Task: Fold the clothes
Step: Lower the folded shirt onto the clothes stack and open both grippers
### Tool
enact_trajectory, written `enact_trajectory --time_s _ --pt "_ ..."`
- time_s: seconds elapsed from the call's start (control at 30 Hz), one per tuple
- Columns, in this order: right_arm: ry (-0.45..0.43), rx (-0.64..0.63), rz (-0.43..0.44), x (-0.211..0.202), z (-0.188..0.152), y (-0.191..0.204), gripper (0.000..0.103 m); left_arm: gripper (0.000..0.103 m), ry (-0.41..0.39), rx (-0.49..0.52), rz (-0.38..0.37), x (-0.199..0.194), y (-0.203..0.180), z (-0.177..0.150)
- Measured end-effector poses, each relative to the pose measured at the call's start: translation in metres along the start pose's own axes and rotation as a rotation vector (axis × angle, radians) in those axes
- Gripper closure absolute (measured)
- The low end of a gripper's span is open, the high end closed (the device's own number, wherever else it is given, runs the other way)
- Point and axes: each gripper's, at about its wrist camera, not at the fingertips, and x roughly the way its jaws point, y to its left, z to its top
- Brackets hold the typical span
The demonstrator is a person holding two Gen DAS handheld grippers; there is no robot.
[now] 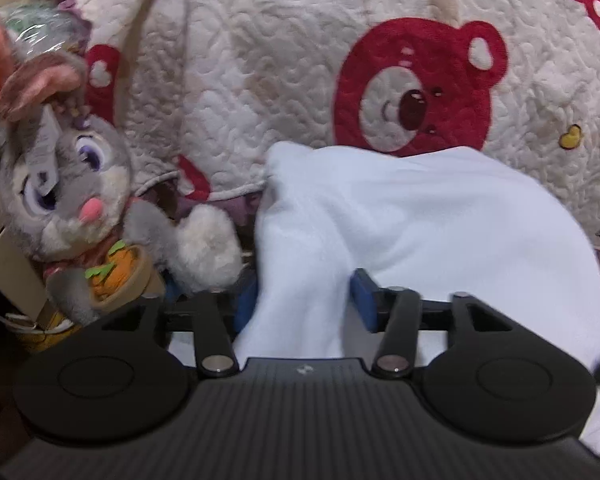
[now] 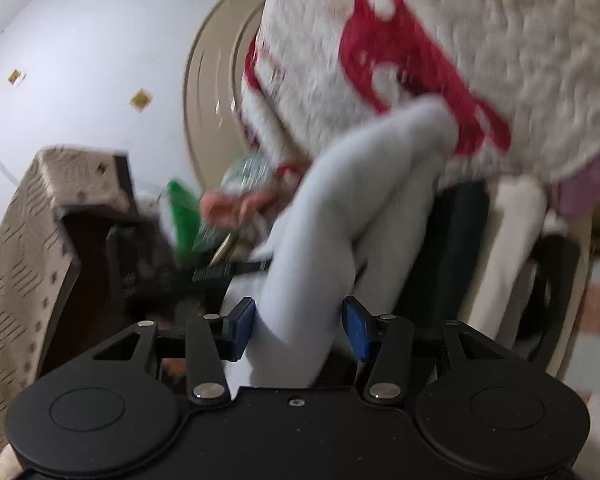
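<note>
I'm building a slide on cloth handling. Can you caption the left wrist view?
Left claw open around a fold of white cloth, with a plush rabbit beside a bear-print quilt.

A home bedroom: bear-print quilt [image 1: 300, 80], plush rabbit [image 1: 72, 184]

Cream quilted blanket [image 1: 284, 80] with red bear-face motifs fills the left wrist view from 10 to 3 o'clock; a small yellow motif [image 1: 571, 137] lies at 3 o'clock. Grey plush rabbit [image 1: 72, 184] at 9 o'clock, pink-lined ears up, holding an orange carrot in a pot [image 1: 118, 276]. In the right wrist view, blurred: the blanket at 1 o'clock, a patterned beige cloth [image 2: 24, 248] over dark furniture at 9 o'clock, a green item [image 2: 184, 216] near centre.
</note>
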Motion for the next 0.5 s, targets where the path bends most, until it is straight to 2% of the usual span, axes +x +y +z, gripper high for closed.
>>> enact_trajectory --time_s 0.17,0.2,0.23,0.27,0.3,0.4,0.47,0.5 --pt "0.065 -0.13 -0.038 0.015 -0.009 0.026 0.048 0.04 -0.012 -0.062 -0.008 -0.004 0.012 -0.011" --pt "0.076 -0.159 -0.047 0.018 -0.011 0.032 0.056 0.04 -0.011 -0.066 -0.002 -0.004 0.013 -0.012" --pt "0.084 -0.145 -0.045 0.021 -0.008 0.035 0.08 0.04 -0.021 -0.049 0.025 -0.006 0.011 -0.011" --pt "0.09 -0.095 -0.033 0.022 -0.002 0.035 0.084 0.04 -0.031 -0.031 0.051 -0.008 0.009 -0.009" --pt "0.095 -0.046 -0.021 0.024 0.004 0.036 0.085 0.04 -0.059 -0.018 0.073 -0.013 0.006 -0.003" --pt "0.098 0.306 0.164 0.029 0.017 0.03 0.085 0.04 -0.143 0.02 0.136 -0.03 -0.002 0.013" --pt "0.089 0.513 0.277 0.034 0.007 0.023 0.085 0.04 -0.206 0.036 0.133 -0.044 -0.01 0.021" --pt "0.092 0.556 0.285 0.036 -0.001 0.02 0.085 0.04 -0.218 0.057 0.111 -0.047 -0.015 0.022"
